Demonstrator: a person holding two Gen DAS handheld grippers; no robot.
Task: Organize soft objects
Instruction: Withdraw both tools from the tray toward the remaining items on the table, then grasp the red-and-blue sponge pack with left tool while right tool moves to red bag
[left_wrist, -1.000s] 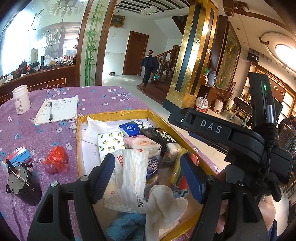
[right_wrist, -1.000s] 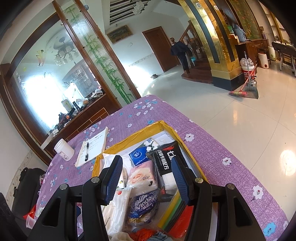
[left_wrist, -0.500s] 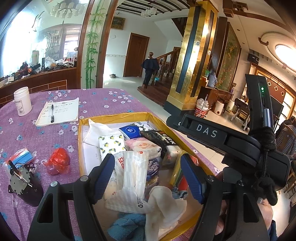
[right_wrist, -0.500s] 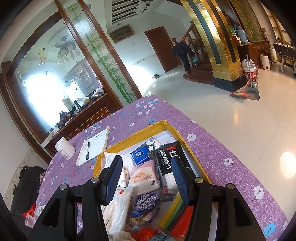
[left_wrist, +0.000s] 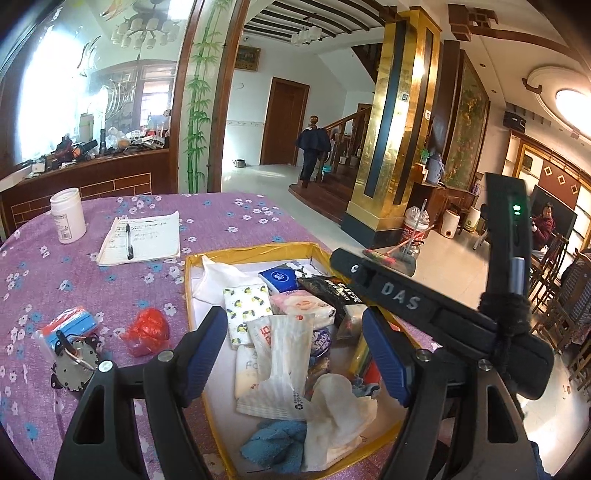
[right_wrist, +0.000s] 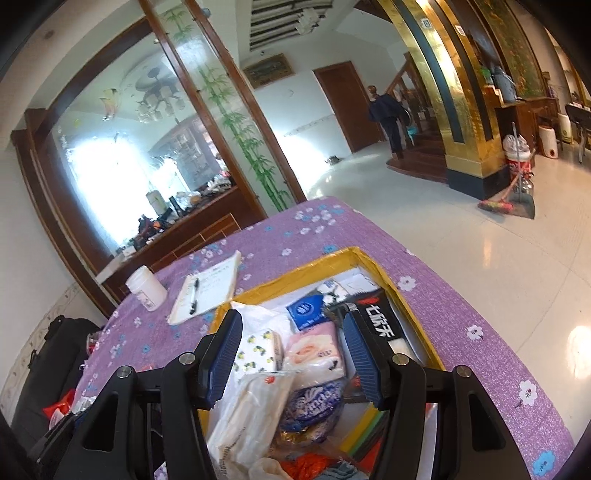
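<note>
both the left gripper (left_wrist: 295, 350) and right gripper (right_wrist: 291, 354) hover over the yellow-rimmed box (left_wrist: 258, 250), jaws opening and pinching nothing. the box holds tissue packs (left_wrist: 245, 312), a white cloth (left_wrist: 338, 410) and a blue cloth (left_wrist: 275, 445). on the purple tablecloth (left_wrist: 110, 280) beside it lie a red plastic bag (left_wrist: 147, 330), a notepad with pen (left_wrist: 142, 238) and a white bottle (left_wrist: 68, 216).

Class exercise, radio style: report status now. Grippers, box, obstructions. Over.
Left gripper and right gripper opening, empty, above yellow box. Tissue packs piled inside. Red bag outside. No obstruction.
</note>
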